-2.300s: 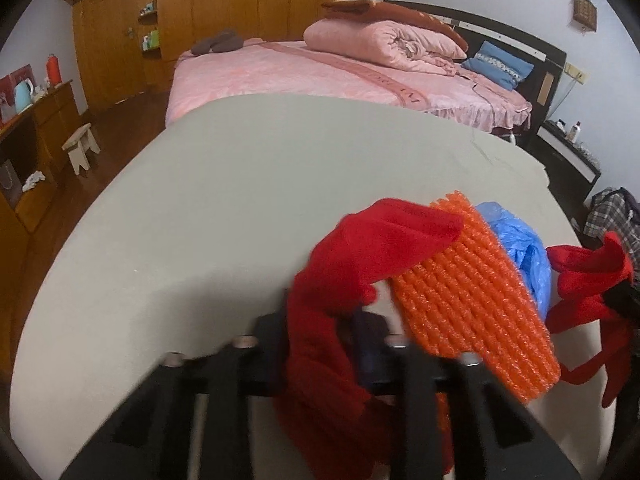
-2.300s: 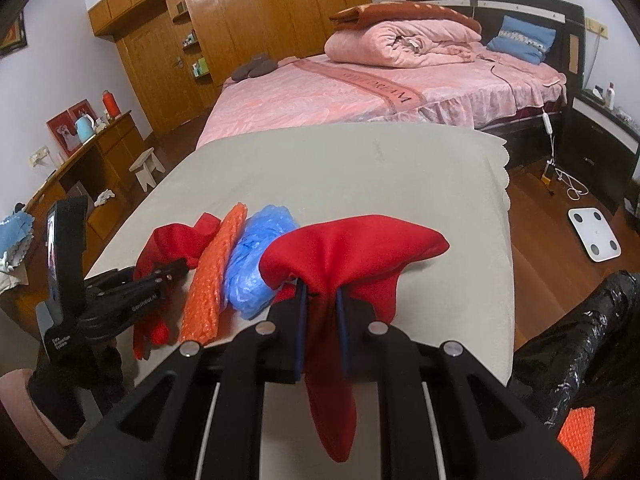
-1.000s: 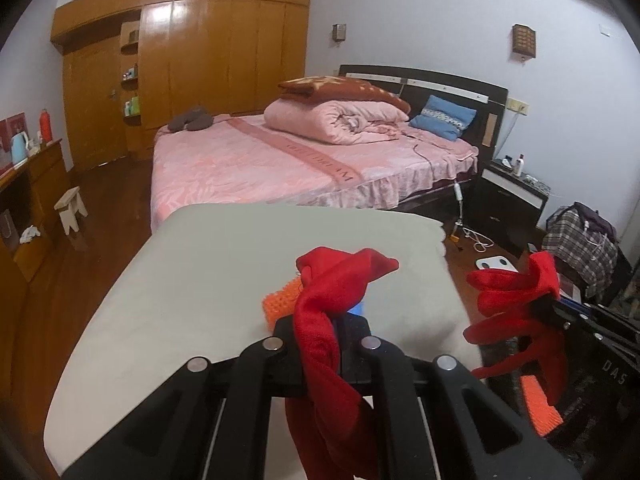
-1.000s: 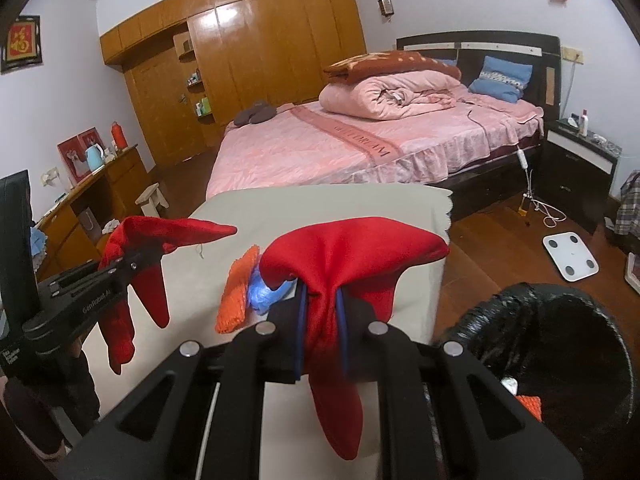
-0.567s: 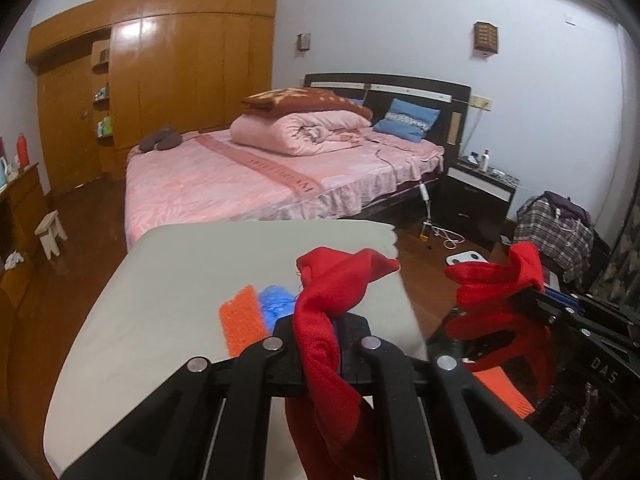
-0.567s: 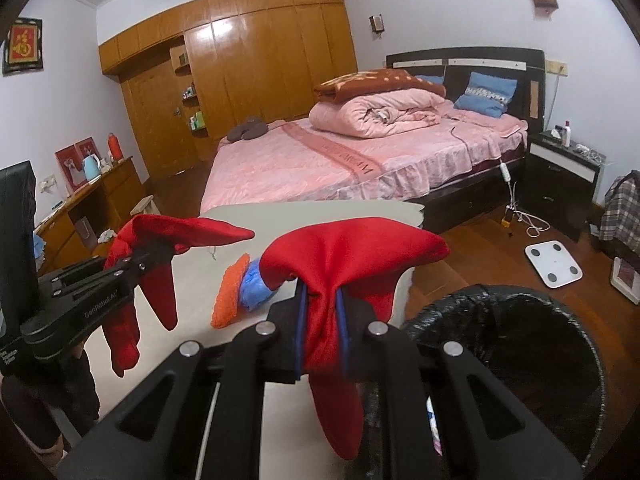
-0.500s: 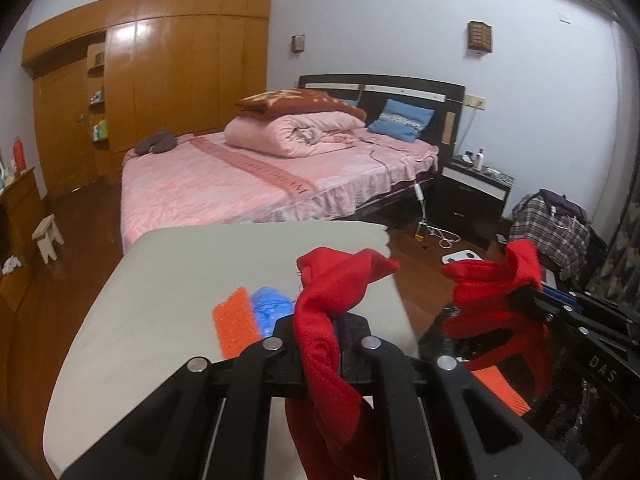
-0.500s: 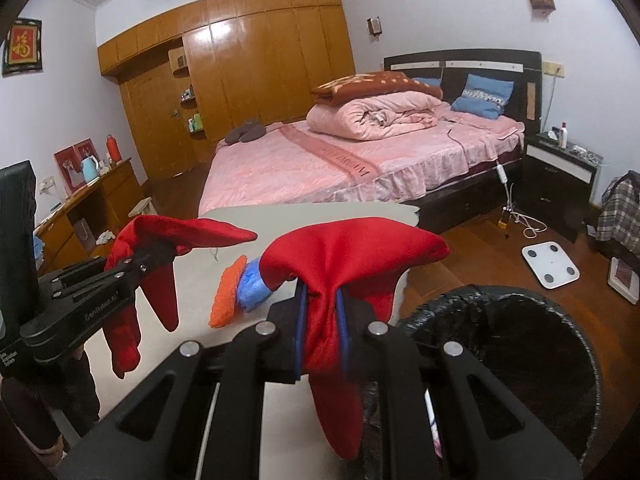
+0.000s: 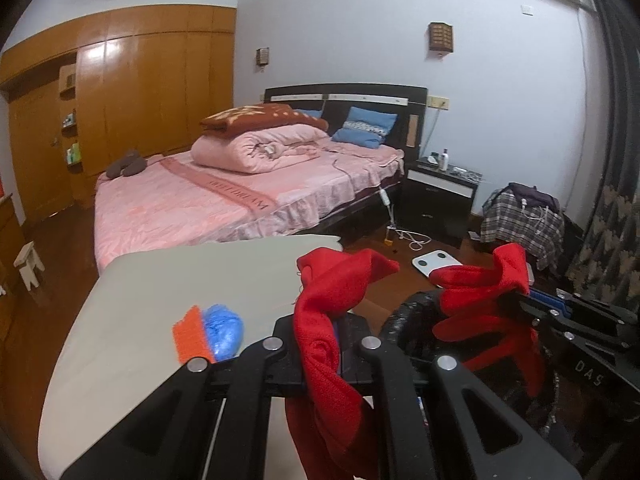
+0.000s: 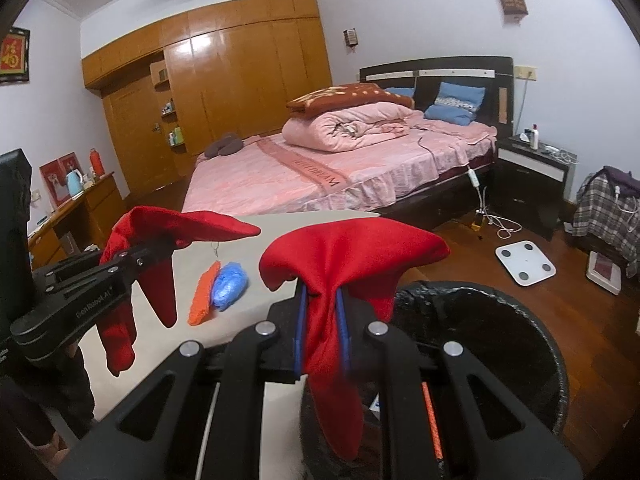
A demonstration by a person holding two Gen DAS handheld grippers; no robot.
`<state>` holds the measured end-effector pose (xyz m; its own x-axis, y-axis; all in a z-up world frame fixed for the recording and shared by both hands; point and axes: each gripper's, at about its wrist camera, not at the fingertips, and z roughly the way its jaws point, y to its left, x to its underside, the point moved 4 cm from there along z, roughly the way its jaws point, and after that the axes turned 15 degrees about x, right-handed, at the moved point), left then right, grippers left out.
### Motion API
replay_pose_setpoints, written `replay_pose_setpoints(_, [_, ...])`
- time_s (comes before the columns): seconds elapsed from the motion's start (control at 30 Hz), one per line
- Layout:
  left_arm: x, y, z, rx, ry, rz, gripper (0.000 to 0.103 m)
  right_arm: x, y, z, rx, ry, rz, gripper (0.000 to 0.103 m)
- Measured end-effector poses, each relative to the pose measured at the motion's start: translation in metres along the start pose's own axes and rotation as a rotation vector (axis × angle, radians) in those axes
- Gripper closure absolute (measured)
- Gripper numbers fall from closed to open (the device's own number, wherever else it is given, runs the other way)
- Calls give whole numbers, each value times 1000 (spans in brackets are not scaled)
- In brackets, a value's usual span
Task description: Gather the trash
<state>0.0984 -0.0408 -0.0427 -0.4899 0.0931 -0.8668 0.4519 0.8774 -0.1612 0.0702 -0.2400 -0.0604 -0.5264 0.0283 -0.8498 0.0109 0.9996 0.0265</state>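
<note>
Leftmost, on the pale grey cloth-covered table, lie two pieces not yet collected: a flat orange ribbed foam net and, touching it on its right, a crumpled blue plastic bag. Next, the left gripper is clamped narrow on a limp red cloth rag, whose tail hangs below the jaws; in the right wrist view this rag hangs above the table's near edge, not over the bin. Further right, the right gripper is likewise pinched on a second red cloth rag, whose hanging tail appears to dangle at or just inside the near rim of the round black bag-lined trash bin. Inside the bin, a little refuse is dimly visible, including an orange strip; what else lies there cannot be told. Judged so, collection is midway: two rags are carried but unreleased, the right nearer to dropping, and the foam net and blue bag remain on the table.
</note>
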Motion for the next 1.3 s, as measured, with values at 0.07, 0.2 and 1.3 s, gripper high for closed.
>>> replay_pose_setpoints(0.07, [-1, -10, 3, 17, -1, 13, 95, 2, -7, -3, 11, -2, 5, 90])
replay_pose_setpoints(0.2, [-3, -28, 8, 50, 1, 31, 94, 4, -22, -10, 39, -9, 21, 90])
replay_pose_setpoints(1.3, [23, -122, 117, 239, 148, 127, 94, 60, -126, 11, 234, 105, 107, 90])
